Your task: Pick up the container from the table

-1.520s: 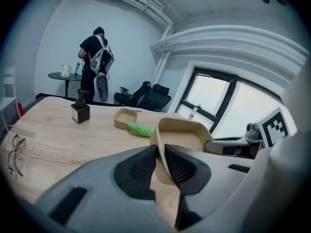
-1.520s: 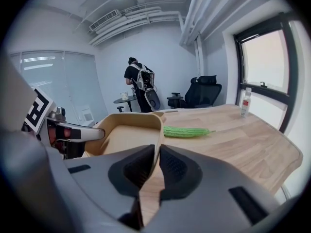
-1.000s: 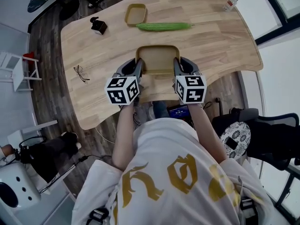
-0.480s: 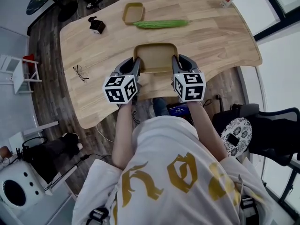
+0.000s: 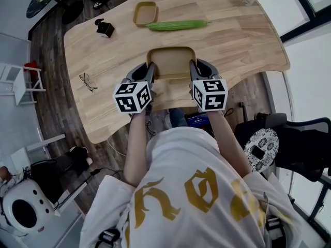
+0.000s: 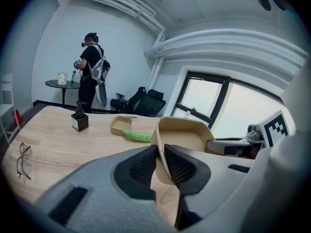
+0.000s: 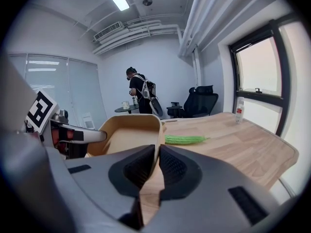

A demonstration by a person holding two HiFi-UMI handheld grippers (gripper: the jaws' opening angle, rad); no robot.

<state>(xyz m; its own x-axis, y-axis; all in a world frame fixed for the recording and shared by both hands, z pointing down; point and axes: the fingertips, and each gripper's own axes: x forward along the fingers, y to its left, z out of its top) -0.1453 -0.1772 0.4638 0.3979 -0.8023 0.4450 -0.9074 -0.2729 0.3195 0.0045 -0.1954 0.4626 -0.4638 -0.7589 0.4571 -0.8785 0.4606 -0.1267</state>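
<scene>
A person in a white shirt is holding a tan container between two grippers at the near edge of a wooden table. The left gripper is pinching the container's left wall in narrow jaws, and the right gripper is clamping the right wall likewise. Beyond, a green gourd is lying beside a smaller tan tray, with a black block and eyeglasses off to the left. By the far wall another person is standing.
</scene>
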